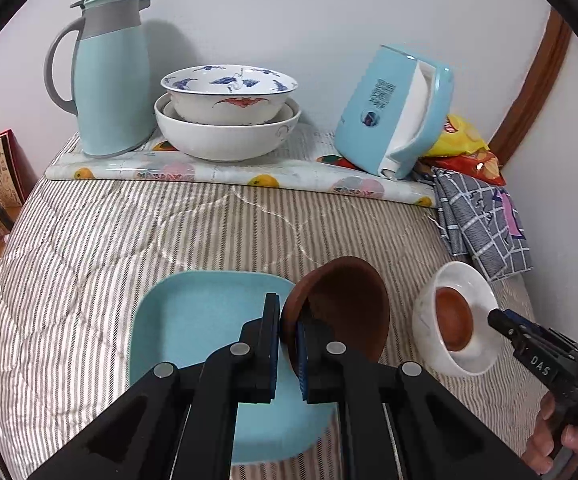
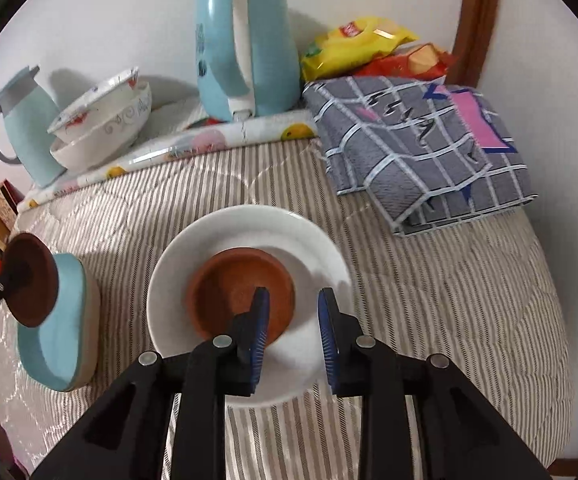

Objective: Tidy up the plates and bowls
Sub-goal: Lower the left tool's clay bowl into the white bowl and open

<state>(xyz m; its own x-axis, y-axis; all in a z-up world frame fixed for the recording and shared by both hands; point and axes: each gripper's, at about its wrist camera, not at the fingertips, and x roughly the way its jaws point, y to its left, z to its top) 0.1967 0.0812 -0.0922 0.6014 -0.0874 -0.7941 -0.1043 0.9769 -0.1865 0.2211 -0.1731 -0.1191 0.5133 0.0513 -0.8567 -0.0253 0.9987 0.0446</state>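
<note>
Slippage is the chief risk: the left gripper (image 1: pixel 287 344) pinches only the rim of a brown clay bowl (image 1: pixel 341 304), tilted steeply in the air above the blue square plate (image 1: pixel 193 320) on the striped bed quilt (image 1: pixel 109 240). That thin edge hold could let the bowl swing or drop onto the plate. The right gripper (image 2: pixel 293 336) hangs released, jaws apart, over a second clay bowl (image 2: pixel 233 288) nested in the white plate (image 2: pixel 313 248). Stacking the held bowl there could rock the plate on soft bedding, or clip the right gripper.
</note>
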